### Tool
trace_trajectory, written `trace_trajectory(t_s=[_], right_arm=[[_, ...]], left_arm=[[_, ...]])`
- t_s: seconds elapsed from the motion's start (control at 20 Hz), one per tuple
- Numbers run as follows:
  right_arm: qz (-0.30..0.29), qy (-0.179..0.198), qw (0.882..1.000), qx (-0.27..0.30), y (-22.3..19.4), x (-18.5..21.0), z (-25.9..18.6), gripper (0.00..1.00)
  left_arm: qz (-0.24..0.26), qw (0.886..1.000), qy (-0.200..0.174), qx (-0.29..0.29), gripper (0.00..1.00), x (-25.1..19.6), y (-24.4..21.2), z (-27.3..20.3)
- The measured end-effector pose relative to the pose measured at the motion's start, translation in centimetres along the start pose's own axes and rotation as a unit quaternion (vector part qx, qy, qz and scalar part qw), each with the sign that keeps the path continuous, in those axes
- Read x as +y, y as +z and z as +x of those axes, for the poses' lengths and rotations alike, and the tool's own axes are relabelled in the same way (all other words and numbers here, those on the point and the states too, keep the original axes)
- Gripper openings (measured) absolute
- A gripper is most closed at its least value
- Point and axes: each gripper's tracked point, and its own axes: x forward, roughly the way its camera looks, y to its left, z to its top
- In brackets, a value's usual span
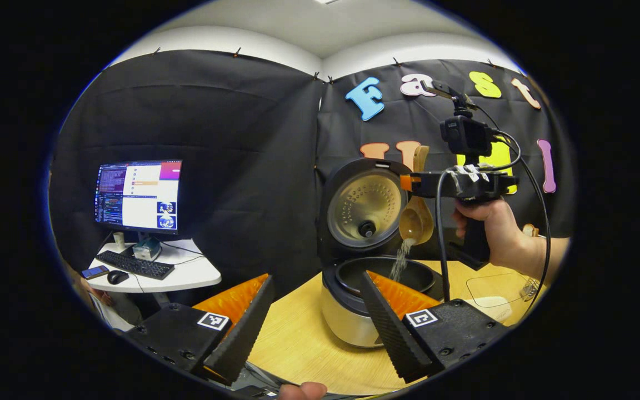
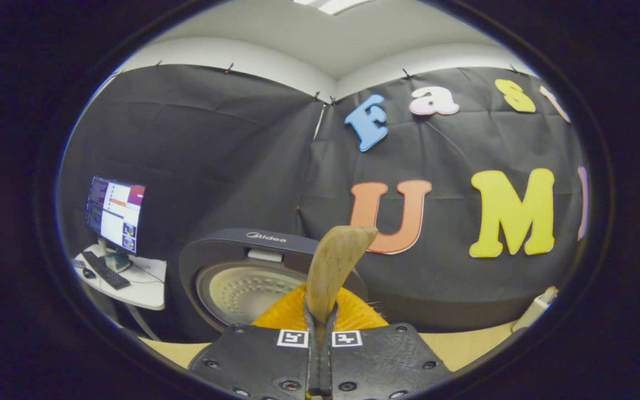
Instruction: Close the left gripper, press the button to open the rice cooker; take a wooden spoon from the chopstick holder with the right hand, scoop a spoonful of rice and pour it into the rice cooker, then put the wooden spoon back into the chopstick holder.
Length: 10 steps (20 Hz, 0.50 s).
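Left gripper view: my left jaws (image 1: 311,319) hang wide apart, empty, before the open rice cooker (image 1: 373,266) on the counter (image 1: 298,339); rice (image 1: 400,258) pours from the tipped wooden spoon (image 1: 415,214) into the pot. Right gripper view: my right jaws (image 2: 320,347) pinch the spoon's handle. Returning it remains.

Each gripper body is a black block with screws and a small square black-and-white marker on each finger base. The right gripper (image 1: 409,183) carries a black camera (image 1: 466,135) on top, looping black cables (image 1: 440,233), and a black pistol handle (image 1: 474,244) below in a bare hand (image 1: 492,230).
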Motion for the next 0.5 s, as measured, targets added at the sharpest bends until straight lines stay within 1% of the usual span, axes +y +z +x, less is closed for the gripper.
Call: trace_trajectory(t_s=[0.05, 0.1, 0.15, 0.2, 0.25, 0.3, 0.35, 0.5], right_arm=[[-0.015, 0.001, 1.000, -0.007, 0.2, 0.3, 0.0, 0.02], [-0.031, 0.001, 0.999, -0.012, 0.3, 0.6, 0.0, 0.00], [-0.044, 0.001, 0.999, -0.017, 0.3, 0.7, -0.1, 0.00], [-0.047, 0.001, 0.999, -0.017, 0.1, 0.9, -0.1, 0.02], [-0.046, 0.003, 0.999, -0.015, -0.1, 1.2, -0.1, 0.00], [-0.044, 0.004, 0.999, -0.012, -0.3, 1.3, -0.1, 0.01], [-0.039, 0.004, 0.999, -0.010, -0.4, 1.3, -0.2, 0.01], [0.000, 0.007, 1.000, 0.000, -0.7, 0.8, -0.4, 0.01]], left_arm=[[0.000, 1.000, 0.001, 0.000, 0.99, 0.0, 0.1, 0.0], [0.001, 1.000, 0.003, -0.001, 0.99, 0.1, 0.3, -0.1], [0.003, 1.000, 0.011, -0.001, 0.95, 0.4, 0.2, 0.0], [0.006, 1.000, 0.016, -0.003, 0.99, 0.7, 0.3, 0.0], [0.006, 1.000, 0.016, -0.004, 0.99, 0.7, 0.4, 0.0], [0.004, 1.000, 0.015, -0.004, 0.95, 0.6, 0.4, 0.0], [0.003, 1.000, 0.016, -0.004, 0.99, 0.7, 0.4, -0.1], [-0.001, 1.000, 0.015, -0.005, 0.99, 0.9, 0.4, -0.1]])
